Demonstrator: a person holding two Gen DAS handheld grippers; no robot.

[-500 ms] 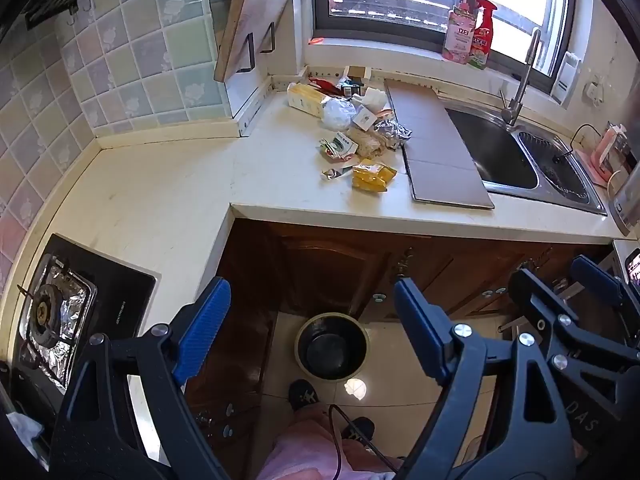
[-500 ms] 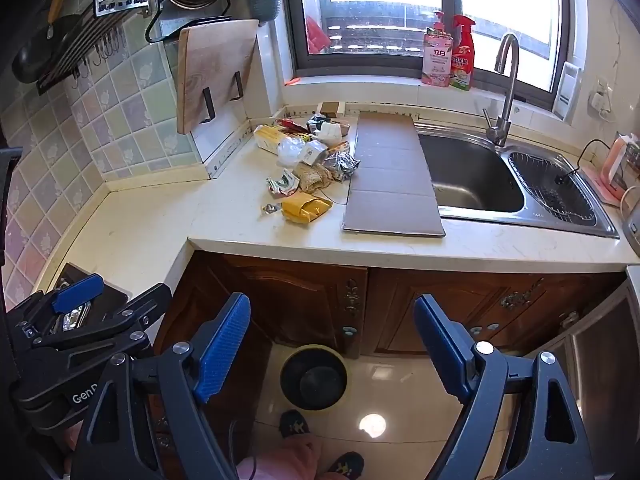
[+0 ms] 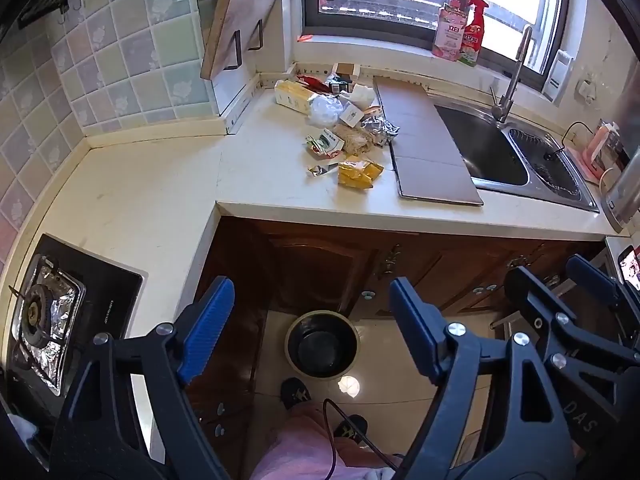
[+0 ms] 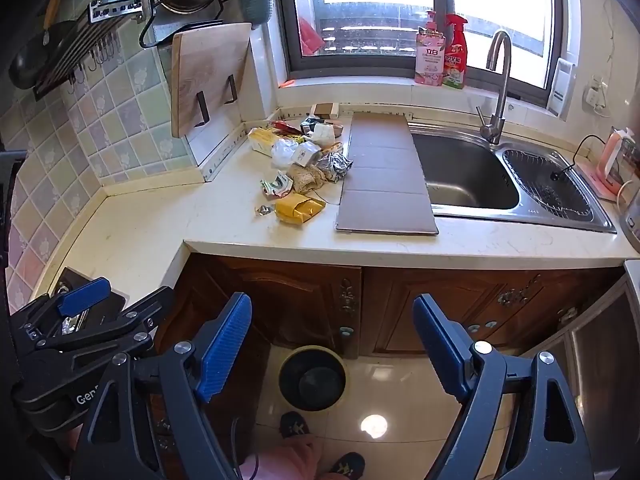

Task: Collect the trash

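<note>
A heap of trash (image 3: pixel 344 128) lies on the cream countertop near the corner: a yellow wrapper (image 3: pixel 358 174), crumpled foil (image 3: pixel 380 130), a white plastic wad (image 3: pixel 326 110), a yellow carton (image 3: pixel 294 96) and small packets. The heap also shows in the right wrist view (image 4: pixel 304 168). A round black bin (image 3: pixel 322 344) stands on the floor by the cabinets and also shows in the right wrist view (image 4: pixel 312 378). My left gripper (image 3: pixel 312 328) is open and empty, held over the floor above the bin. My right gripper (image 4: pixel 332 344) is open and empty beside it.
A flat brown board (image 3: pixel 424 148) lies between the trash and the steel sink (image 3: pixel 492 148). A gas hob (image 3: pixel 52 312) sits at the left. A cutting board (image 4: pixel 208 76) leans on the tiled wall. Bottles (image 4: pixel 440 52) stand on the windowsill. The person's feet (image 3: pixel 296 394) are below.
Both views have shifted only slightly. Both grippers stay open and empty, and the trash has not moved.
</note>
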